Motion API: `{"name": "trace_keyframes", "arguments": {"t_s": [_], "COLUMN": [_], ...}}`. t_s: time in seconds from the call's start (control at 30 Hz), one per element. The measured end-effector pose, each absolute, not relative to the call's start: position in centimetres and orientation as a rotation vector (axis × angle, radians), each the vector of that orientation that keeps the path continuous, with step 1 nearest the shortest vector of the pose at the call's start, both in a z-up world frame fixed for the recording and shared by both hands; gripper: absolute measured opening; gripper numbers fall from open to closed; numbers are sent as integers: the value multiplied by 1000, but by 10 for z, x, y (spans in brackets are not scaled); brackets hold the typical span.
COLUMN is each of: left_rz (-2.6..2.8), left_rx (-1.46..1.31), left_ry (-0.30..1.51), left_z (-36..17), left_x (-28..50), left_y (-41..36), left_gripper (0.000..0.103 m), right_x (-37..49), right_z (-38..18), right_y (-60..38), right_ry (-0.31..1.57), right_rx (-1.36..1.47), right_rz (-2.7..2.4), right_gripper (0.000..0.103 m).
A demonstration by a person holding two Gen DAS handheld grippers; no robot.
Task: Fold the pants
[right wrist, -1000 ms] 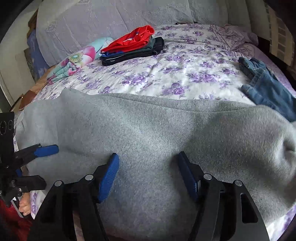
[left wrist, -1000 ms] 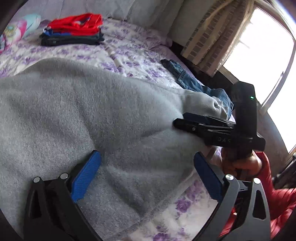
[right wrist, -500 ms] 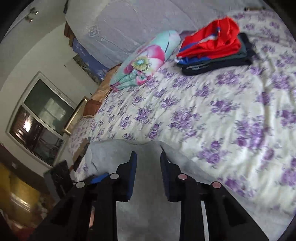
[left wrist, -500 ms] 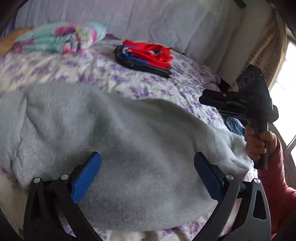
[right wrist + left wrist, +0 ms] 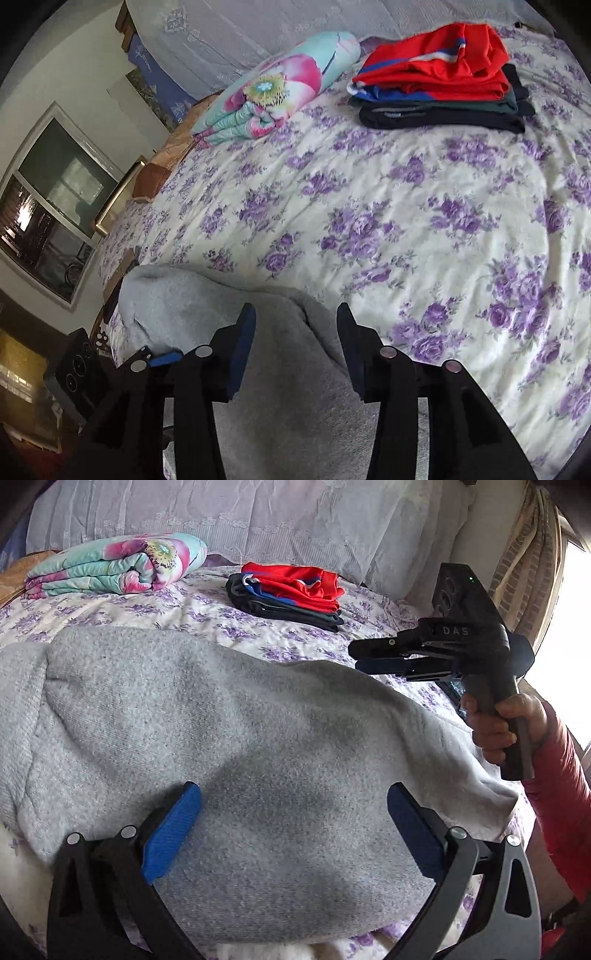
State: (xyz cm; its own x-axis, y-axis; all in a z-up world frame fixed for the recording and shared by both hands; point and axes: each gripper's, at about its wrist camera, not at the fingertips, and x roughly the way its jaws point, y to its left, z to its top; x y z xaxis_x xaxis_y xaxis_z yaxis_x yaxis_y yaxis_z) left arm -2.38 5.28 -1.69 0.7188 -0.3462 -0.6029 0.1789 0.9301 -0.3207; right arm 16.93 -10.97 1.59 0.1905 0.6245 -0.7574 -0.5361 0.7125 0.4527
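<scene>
Grey fleece pants [image 5: 236,738] lie folded in a broad heap on the floral bed; they also show in the right wrist view [image 5: 229,295]. My left gripper [image 5: 293,818] is open and empty, hovering over the near part of the pants. My right gripper [image 5: 295,328] is open with a moderate gap and holds nothing, above the pants' far edge. It also shows in the left wrist view [image 5: 354,657], held in the air over the right side of the pants, with its jaws seen edge-on there.
A stack of folded clothes with a red top [image 5: 291,590] lies at the back of the bed [image 5: 443,240]. A rolled floral quilt [image 5: 118,565] lies at the back left. Curtains and a bright window [image 5: 576,635] stand at the right.
Both grippers swung away from the pants' right end towards the headboard. The right gripper lifted off the cloth, its jaws narrowed, then reopened partway. The jeans left view.
</scene>
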Motion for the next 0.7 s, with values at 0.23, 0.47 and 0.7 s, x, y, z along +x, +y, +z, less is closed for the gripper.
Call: {"name": "trace_keyframes", "arguments": {"t_s": [0.23,0.47,0.7], "left_rz": [-284,-280,-287], "left_rx": [-236,-214,-229], "left_ry": [715,723,719], "left_z": [-17,-17,-17], "left_x": [-23,-21,-22], "left_y": [51,48,51], "left_gripper": [98,98,98], "right_x": [163,183,146], "right_z": [5,-31,29], "right_y": [-99,-90,-108], "right_ry": [1102,1080,868], "right_rx": [75,-5,-43], "right_rz": [830,749,693], "right_gripper": [8,10,22]}}
